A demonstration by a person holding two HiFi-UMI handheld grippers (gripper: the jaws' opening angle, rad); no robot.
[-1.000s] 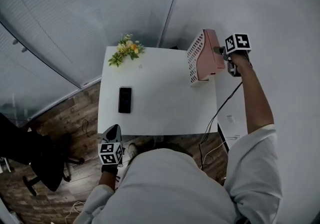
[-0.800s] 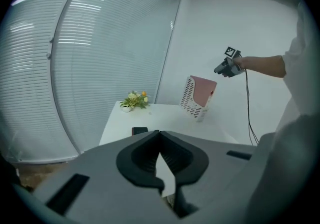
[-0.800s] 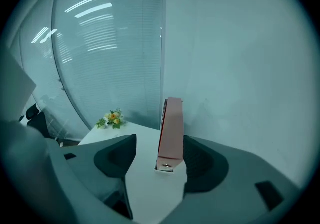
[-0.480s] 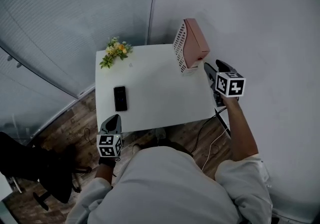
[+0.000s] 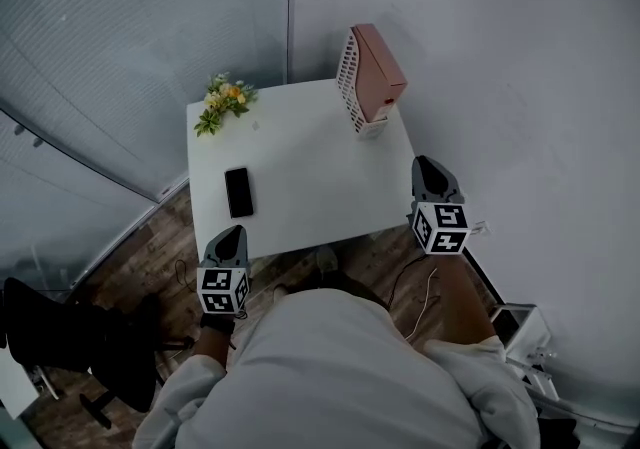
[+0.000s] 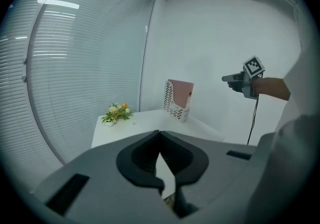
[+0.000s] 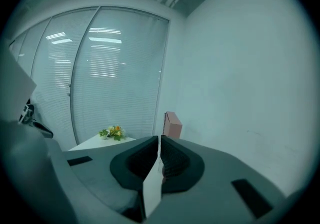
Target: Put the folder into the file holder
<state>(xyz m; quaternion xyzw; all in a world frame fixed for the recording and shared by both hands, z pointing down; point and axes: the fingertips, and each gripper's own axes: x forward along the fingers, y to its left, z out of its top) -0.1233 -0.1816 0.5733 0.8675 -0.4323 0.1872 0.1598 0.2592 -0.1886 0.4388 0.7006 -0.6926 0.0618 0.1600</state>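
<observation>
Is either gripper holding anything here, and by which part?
Nothing is held. The left gripper is shut and empty; the right gripper has just closed its jaws on nothing.

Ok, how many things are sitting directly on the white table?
3: flowers at the far left corner, a black phone near the left edge, a file holder at the far right corner with a pink folder inside.

White table [image 5: 310,177] cornered by blinds [image 5: 100,37] — floor [image 5: 150,247] seemingly wood.
</observation>
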